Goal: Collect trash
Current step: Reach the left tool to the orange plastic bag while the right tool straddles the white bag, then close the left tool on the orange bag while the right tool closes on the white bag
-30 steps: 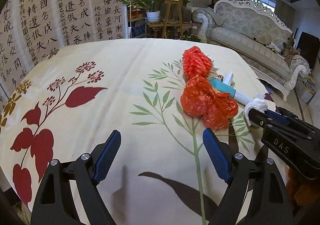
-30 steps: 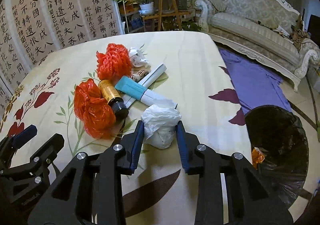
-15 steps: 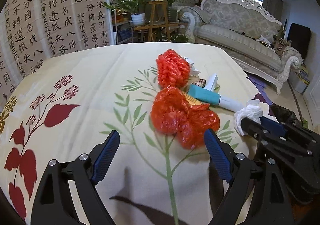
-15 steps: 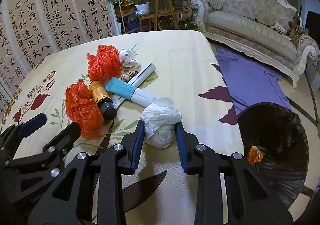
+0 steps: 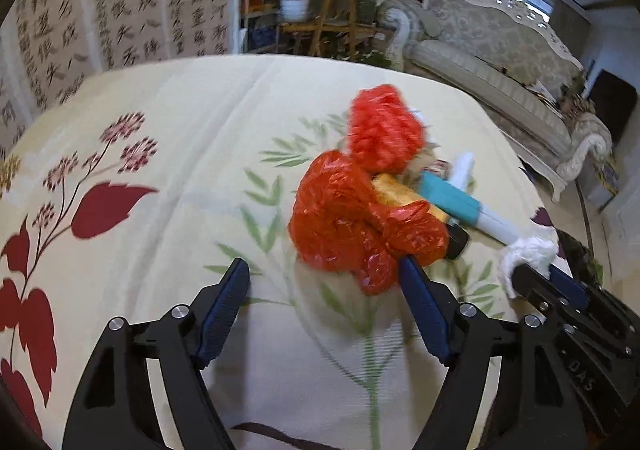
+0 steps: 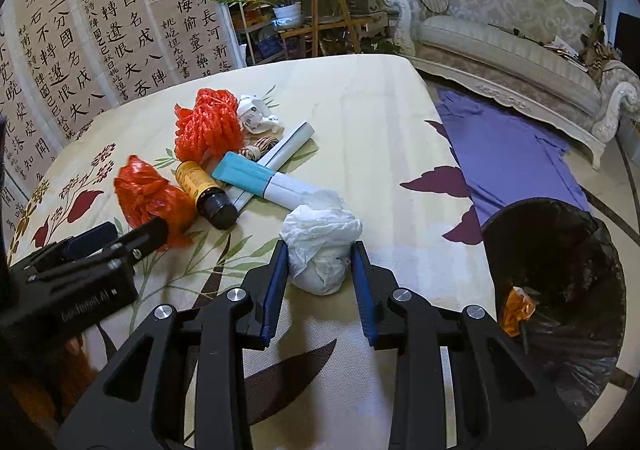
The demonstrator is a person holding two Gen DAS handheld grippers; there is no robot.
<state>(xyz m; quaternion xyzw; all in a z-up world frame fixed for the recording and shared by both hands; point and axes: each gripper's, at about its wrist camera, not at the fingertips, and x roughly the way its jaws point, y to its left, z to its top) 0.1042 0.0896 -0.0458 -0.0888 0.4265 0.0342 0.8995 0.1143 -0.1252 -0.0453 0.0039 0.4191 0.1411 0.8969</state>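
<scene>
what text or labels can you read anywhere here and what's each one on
"DAS": white letters on the right gripper body, seen in the left wrist view.
Calligraphy screen: large Chinese characters, e.g. "名成八陣".
Left gripper body: pale lettering, too blurred.
Amber bottle label: too small.
Crumpled white wrapper: print unreadable.

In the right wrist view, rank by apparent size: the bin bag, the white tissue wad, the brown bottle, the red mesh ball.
1. Black bin bag, clearly largest, though cut off at the frame edge.
2. White tissue wad and red mesh ball: similar; the wad sits nearer the camera, so unranked.
3. Brown bottle, smallest.
</scene>
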